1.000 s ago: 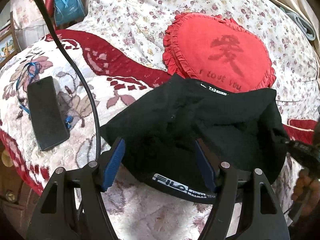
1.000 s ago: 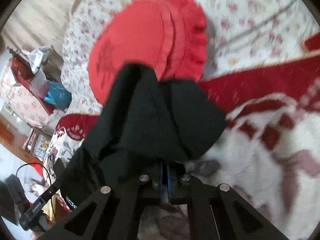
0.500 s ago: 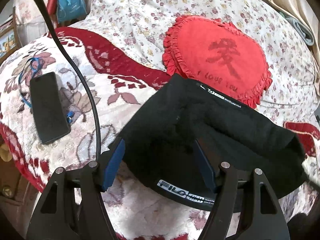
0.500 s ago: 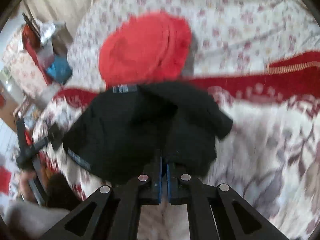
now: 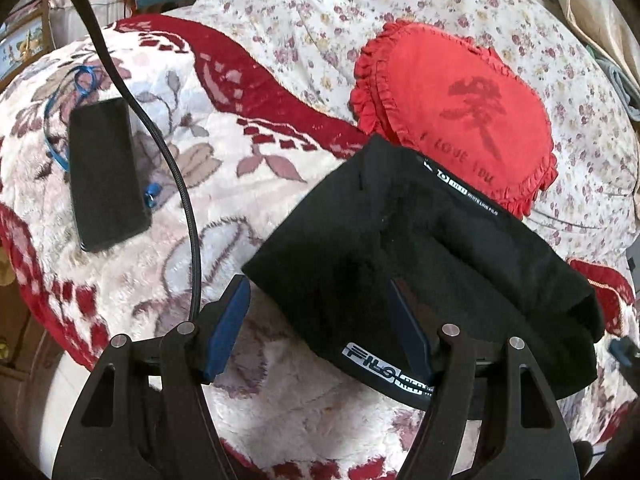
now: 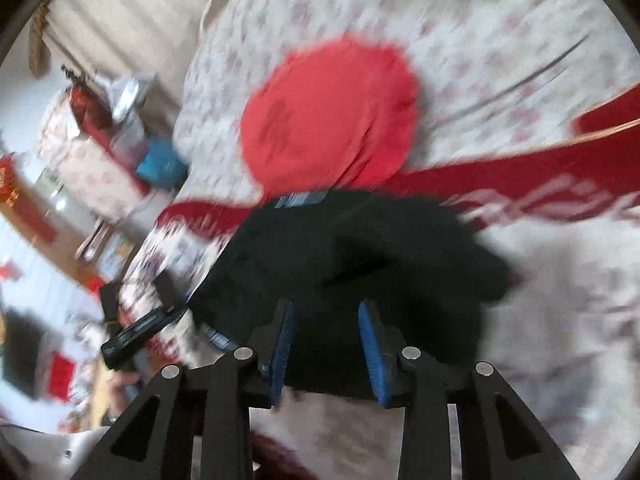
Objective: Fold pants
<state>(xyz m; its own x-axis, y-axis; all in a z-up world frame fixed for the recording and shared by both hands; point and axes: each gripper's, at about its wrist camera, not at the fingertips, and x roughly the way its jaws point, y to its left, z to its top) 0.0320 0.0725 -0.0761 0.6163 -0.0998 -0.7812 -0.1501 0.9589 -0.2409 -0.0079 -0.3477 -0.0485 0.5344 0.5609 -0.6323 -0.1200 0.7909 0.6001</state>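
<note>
My left wrist view is sharp and brightly daylit, with fisheye bending and dark corners. My right wrist view is smeared with motion blur, washed-out whites at left.

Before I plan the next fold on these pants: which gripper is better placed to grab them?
Left, probably. The left gripper is open astride the black pants edge in a sharp view; the right gripper view is motion-blurred.

Soft cloth on plush
Matt black pants (image 5: pixel 420 264), fleecy blanket (image 5: pixel 224 168), glossy phone (image 5: pixel 104 174), frilled cloth cushion (image 5: pixel 460 112).

Black left gripper (image 5: pixel 320 324) frame, blue-padded jaws, silver screws, black cable (image 5: pixel 168 168)
</note>
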